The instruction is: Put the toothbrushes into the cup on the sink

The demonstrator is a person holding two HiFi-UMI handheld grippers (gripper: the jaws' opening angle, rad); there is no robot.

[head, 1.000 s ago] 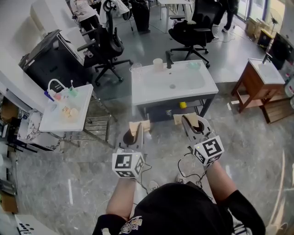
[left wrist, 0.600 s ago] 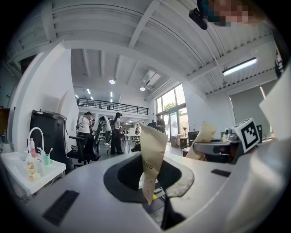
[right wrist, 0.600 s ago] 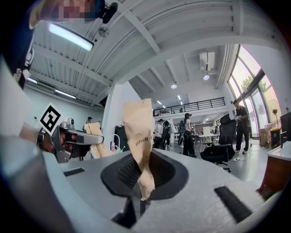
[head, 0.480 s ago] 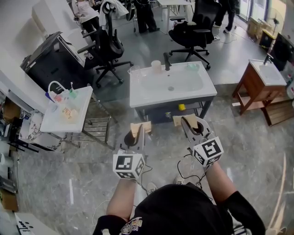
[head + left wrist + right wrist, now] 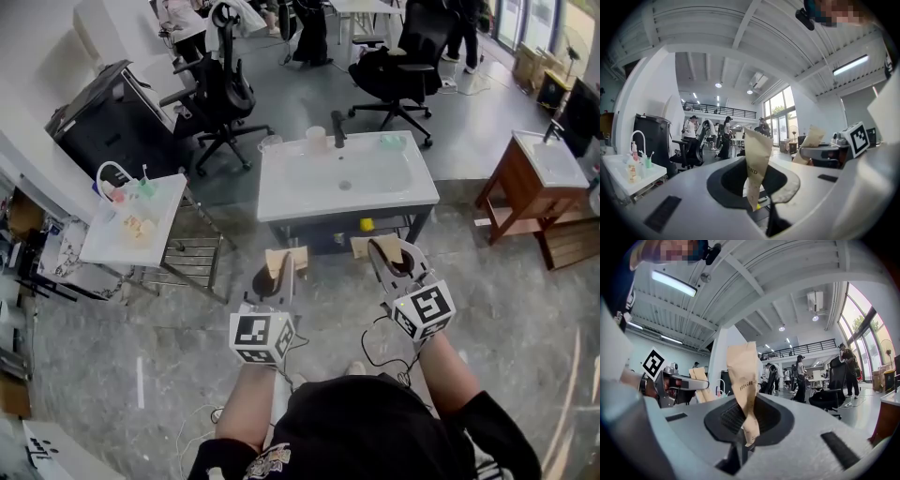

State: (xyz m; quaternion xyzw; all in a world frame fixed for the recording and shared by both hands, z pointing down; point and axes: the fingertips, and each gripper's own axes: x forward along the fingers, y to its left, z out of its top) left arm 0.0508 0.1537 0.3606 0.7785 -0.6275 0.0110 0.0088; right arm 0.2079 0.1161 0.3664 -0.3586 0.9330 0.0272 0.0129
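**Both grippers loaded, sink straight ahead across open floor**

Clamped tight in fingers of L gripper (image 5: 280, 274): brown paper packet (image 5: 286, 258), sticking out past the fingertips, slightly tilted, contents not visible. Same on R gripper (image 5: 389, 261): fingers shut on second brown packet (image 5: 379, 246), some print on its side, contents also hidden. Held level, side by side, apart from each other, both pointing toward the sink (image 5: 281, 202).

Sink: white, rectangular, on dark frame, front edge facing the grippers, near but not touching them. On its back edge:
- Cup (image 5: 317, 138), upright, just left of black faucet (image 5: 337, 127).
- Clear glass (image 5: 273, 145) at back-left corner, near the cup but apart from it.
- Small green item (image 5: 392, 141), right of faucet.

Under the basin, on the frame's shelf: yellow object (image 5: 367, 225).

Room to move:
- Ahead: strip of bare stone floor (image 5: 141, 337) between fingertips and sink's front edge.
- Left: white desk (image 5: 108, 251) w/ bottles, metal rack (image 5: 192, 267) against its near side, a gap of floor between rack and sink's left edge.
- Right: wooden vanity (image 5: 511, 183), well apart from sink's right edge, open floor between.
- Behind: office chairs (image 5: 220, 94) close to the back edge, esp. at back-left corner.
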